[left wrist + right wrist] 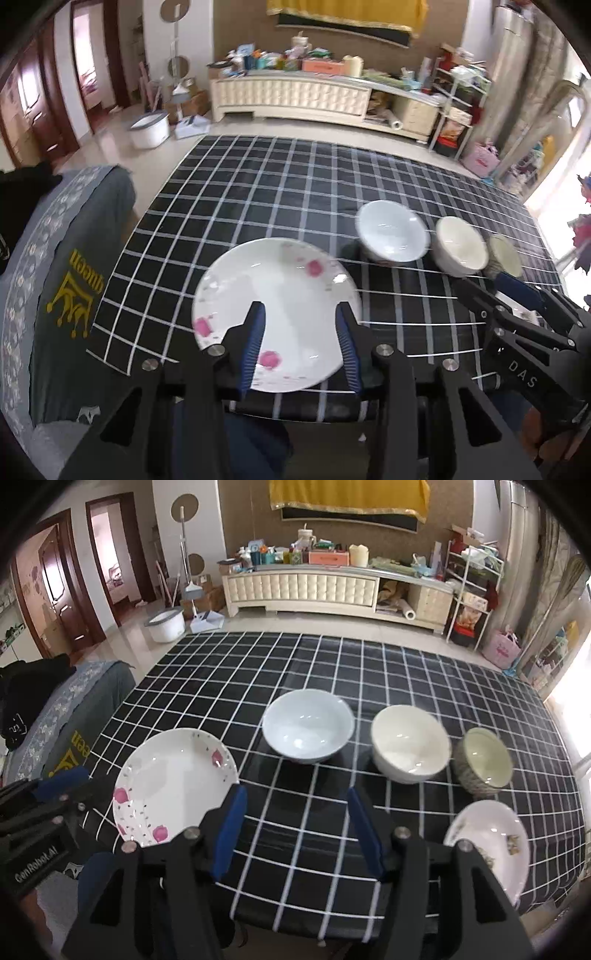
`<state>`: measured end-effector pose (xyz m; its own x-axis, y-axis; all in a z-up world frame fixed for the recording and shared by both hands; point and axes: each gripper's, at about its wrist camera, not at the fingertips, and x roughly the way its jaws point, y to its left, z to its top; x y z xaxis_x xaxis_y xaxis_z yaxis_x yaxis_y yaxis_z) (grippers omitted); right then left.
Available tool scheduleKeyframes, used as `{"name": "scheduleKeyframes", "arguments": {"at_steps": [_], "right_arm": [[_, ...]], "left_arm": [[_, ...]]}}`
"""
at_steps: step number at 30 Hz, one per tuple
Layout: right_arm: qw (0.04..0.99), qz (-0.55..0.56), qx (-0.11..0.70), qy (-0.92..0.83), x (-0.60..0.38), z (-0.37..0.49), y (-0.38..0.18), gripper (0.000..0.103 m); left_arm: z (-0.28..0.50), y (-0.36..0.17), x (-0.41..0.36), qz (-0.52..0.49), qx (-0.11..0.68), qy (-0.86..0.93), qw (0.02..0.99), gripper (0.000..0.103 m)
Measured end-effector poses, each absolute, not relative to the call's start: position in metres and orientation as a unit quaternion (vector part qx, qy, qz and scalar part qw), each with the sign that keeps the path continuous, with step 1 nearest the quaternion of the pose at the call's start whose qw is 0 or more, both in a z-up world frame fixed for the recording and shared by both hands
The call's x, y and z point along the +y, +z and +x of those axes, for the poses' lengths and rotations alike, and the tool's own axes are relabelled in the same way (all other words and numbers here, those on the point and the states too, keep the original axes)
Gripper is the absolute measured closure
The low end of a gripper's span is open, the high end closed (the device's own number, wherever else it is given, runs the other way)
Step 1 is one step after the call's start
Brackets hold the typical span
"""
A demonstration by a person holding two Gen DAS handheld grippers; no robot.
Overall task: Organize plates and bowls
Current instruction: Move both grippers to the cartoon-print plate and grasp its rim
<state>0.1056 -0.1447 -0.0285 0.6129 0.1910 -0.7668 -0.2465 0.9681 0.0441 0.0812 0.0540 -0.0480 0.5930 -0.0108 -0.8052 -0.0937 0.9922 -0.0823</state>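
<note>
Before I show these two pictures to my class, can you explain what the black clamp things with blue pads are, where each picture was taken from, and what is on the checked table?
They are hand-held grippers; a person carries one in each hand, each with a camera looking along its jaws. One picture is from the left gripper, one from the right gripper. Both stand open, holding nothing. On the checked tablecloth lie a pink-flowered plate, a white bowl, a cream bowl, a small dark-sided bowl and a second plate.

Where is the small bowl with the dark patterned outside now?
In the right wrist view, the small patterned bowl stands rightmost in the bowl row, beside the cream bowl.
</note>
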Motion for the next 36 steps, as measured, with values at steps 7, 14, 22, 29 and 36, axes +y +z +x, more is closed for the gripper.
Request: {"name": "scheduleKeyframes", "arguments": {"at_steps": [7, 14, 22, 29, 36], "right_arm": [[0.917, -0.056, 0.379, 0.109, -0.178, 0.086, -0.010, 0.029], [0.922, -0.077, 0.370, 0.086, -0.204, 0.072, -0.006, 0.029], [0.921, -0.029, 0.385, 0.047, -0.254, 0.070, -0.006, 0.029], [0.917, -0.023, 0.396, 0.038, -0.286, 0.070, -0.014, 0.029], [0.912, -0.014, 0.409, 0.029, -0.315, 0.075, -0.024, 0.029]], "left_arm": [[0.072, -0.028, 0.008, -0.020, 0.421, 0.000, 0.907, 0.044], [0.071, -0.024, -0.026, -0.004, 0.421, -0.032, 0.906, 0.044], [0.074, -0.024, -0.064, 0.006, 0.419, -0.056, 0.906, 0.044], [0.083, -0.030, -0.104, 0.021, 0.430, -0.082, 0.899, 0.044], [0.096, -0.042, -0.140, 0.025, 0.446, -0.104, 0.889, 0.044]]}}
